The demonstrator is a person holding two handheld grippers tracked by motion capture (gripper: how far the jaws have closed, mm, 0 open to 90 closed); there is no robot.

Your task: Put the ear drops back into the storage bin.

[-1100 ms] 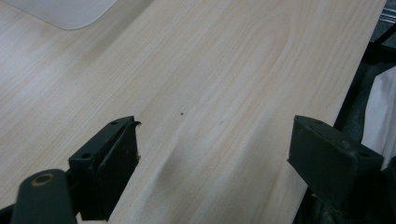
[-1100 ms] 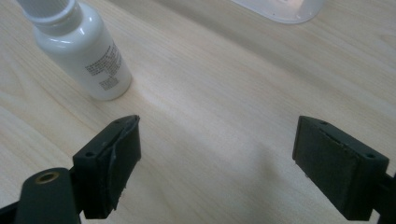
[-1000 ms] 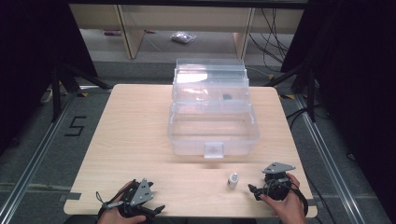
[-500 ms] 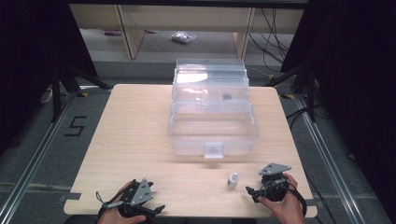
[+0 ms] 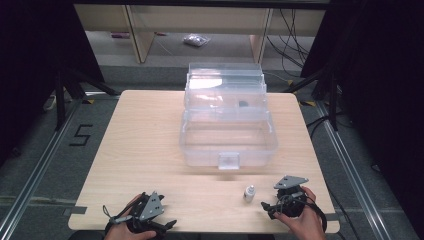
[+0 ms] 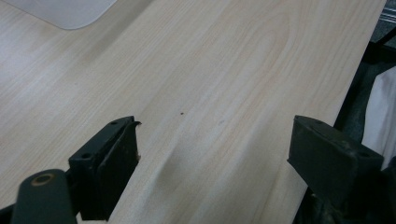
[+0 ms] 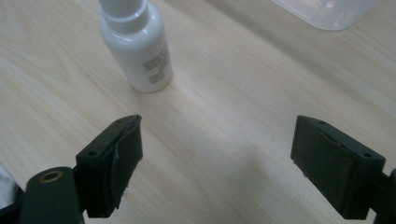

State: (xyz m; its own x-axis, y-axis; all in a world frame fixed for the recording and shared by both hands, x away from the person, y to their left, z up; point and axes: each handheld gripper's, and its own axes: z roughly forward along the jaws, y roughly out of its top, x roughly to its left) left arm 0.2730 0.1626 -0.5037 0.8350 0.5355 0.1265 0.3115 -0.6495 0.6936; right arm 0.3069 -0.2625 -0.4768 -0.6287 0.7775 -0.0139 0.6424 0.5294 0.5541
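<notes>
Writing: small printed block on the bottle label, too fine to read; "5" marked on the floor left of the surface.
Bottle: small, white glossy plastic, rounded shoulders, paler cap; upright on the surface near its front edge, just left of the right tongs, apart from them.
Box: clear plastic case, lid raised, rectangular latch tab at front; mid-surface, a small dark item inside the upper tier.
Surface: pale wood-grain laminate, smooth, rounded corners.
Left tongs: black flat pads, spread wide, nothing between, over bare wood at the front-left edge.
Right tongs: spread wide, empty; bottle ahead and left of the gap.
</notes>
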